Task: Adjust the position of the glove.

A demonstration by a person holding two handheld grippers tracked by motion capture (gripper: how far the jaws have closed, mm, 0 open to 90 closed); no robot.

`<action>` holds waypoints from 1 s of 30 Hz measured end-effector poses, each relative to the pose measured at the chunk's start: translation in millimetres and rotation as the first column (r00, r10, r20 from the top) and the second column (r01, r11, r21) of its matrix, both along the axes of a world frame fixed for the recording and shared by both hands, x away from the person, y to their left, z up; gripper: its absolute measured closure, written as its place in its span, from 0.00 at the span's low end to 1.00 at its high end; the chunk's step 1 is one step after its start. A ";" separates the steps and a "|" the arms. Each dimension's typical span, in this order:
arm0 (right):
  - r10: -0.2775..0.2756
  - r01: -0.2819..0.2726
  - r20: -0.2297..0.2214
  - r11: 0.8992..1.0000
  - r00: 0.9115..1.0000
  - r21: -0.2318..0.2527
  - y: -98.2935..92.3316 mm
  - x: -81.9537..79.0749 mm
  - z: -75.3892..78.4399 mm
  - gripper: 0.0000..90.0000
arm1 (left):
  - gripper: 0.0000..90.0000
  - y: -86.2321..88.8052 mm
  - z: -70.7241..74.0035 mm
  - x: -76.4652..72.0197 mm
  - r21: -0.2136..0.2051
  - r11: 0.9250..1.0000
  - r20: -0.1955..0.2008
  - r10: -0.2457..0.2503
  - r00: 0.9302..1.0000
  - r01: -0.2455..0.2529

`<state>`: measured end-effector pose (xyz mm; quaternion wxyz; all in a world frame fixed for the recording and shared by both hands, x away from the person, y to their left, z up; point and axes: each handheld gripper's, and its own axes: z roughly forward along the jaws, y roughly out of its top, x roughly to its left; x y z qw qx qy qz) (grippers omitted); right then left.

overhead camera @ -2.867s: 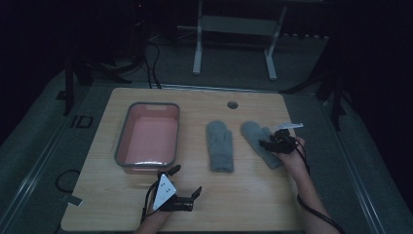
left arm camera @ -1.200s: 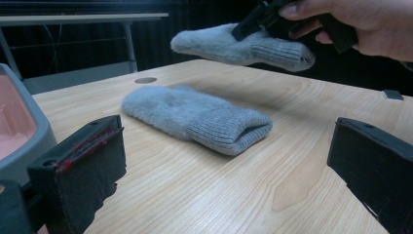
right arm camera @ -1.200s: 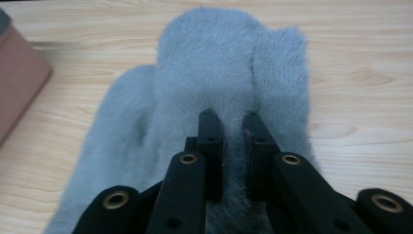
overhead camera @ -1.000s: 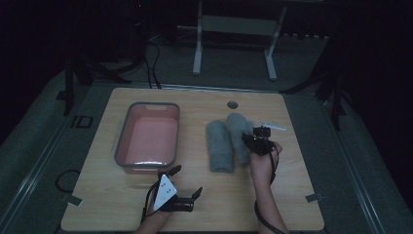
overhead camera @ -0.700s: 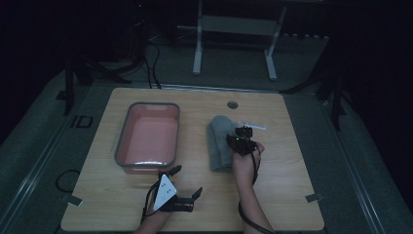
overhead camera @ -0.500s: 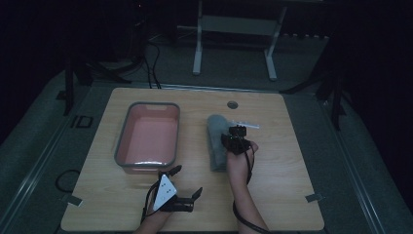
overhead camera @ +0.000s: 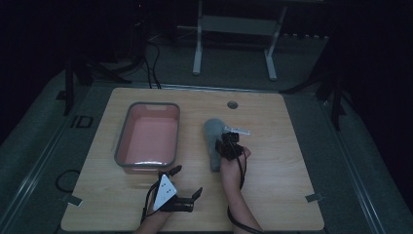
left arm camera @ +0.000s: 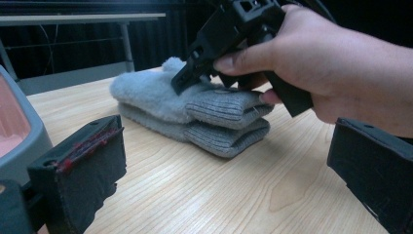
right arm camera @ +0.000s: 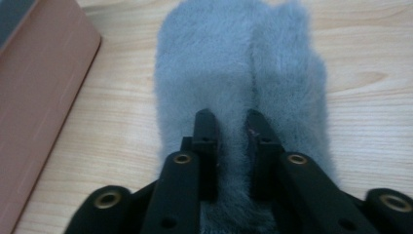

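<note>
Two grey mittens (overhead camera: 213, 141) stacked on bench (overhead camera: 287, 146), right of pink tray (overhead camera: 146, 136). Right gripper (overhead camera: 229, 145) rests on top mitten, jaws just parting, fur between, likely releasing it. Left gripper (overhead camera: 187, 192) idle near tray's front, jaws apart, empty.

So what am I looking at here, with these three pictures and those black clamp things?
A person holds hand-operated tongs, one in each hand. One picture looks down from above the wooden table; the other two come from cameras riding on each set of tongs. On the table lie a grey-rimmed pink plastic tub and two fluffy grey knit mittens, stacked one on the other. The right tongs rest on the top mitten; their jaws have just been opening slightly, with fluff between them. The left tongs wait open near the front edge, holding nothing.
</note>
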<state>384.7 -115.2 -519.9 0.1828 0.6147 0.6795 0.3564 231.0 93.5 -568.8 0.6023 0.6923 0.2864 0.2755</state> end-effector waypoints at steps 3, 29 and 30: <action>-0.003 0.003 0.011 1.000 1.000 0.026 -1.4 -1.0 0.5 0.78 | 0.01 -0.1 0.0 -0.1 0.001 1.000 0.000 -0.001 1.000 0.001; 0.377 -0.379 0.114 0.925 0.919 -0.006 -85.5 4.5 38.0 0.15 | 0.01 2.0 0.7 3.5 -0.001 1.000 -0.032 0.019 0.999 -0.019; 0.391 -0.395 0.133 0.919 0.911 0.002 -88.7 3.0 38.3 0.15 | 0.01 1.6 1.1 4.4 0.012 0.999 -0.040 0.030 0.999 -0.030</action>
